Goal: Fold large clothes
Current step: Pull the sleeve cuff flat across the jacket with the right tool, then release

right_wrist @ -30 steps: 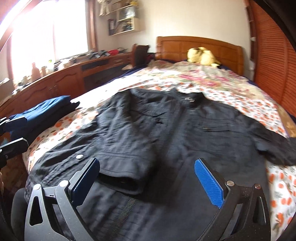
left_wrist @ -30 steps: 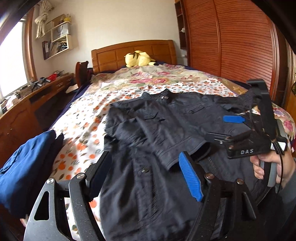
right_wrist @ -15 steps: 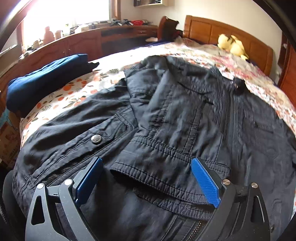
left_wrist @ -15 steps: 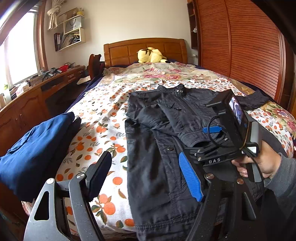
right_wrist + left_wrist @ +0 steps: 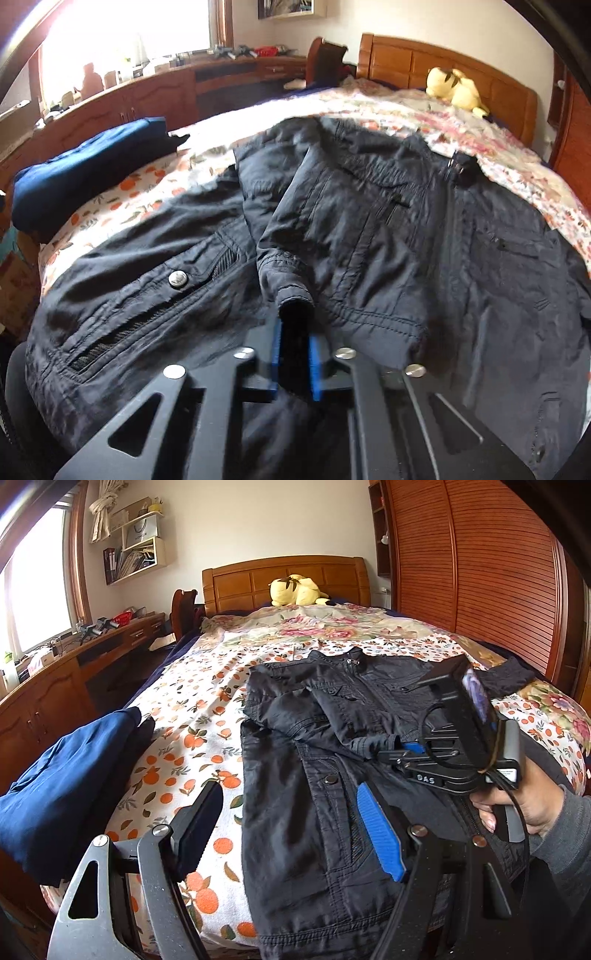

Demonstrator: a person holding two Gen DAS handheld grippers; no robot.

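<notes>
A black jacket [image 5: 288, 760] [image 5: 388, 221] lies front-up on the flowered bedspread [image 5: 184, 738]. Its left sleeve is folded across the chest. My right gripper [image 5: 295, 332] [image 5: 402, 747], held by a hand [image 5: 532, 808], is shut on that sleeve's cuff [image 5: 291, 291] [image 5: 373, 744], with dark fabric pinched between the blue pads. My left gripper [image 5: 288, 830] stands open above the jacket's lower left edge with nothing between its fingers: one pad is over the jacket, the other over the bedspread. The other sleeve [image 5: 509, 675] trails off to the right.
A folded blue garment [image 5: 62, 786] [image 5: 85, 177] lies at the bed's left edge. A yellow plush toy [image 5: 295, 590] rests by the wooden headboard [image 5: 284, 576]. A wooden desk [image 5: 55, 686] runs along the left, a slatted wardrobe [image 5: 480, 572] along the right.
My right gripper moved down to the sleeve cuff and shut on it; it was wide open before. My left gripper drew back toward the jacket's lower left edge and stayed open.
</notes>
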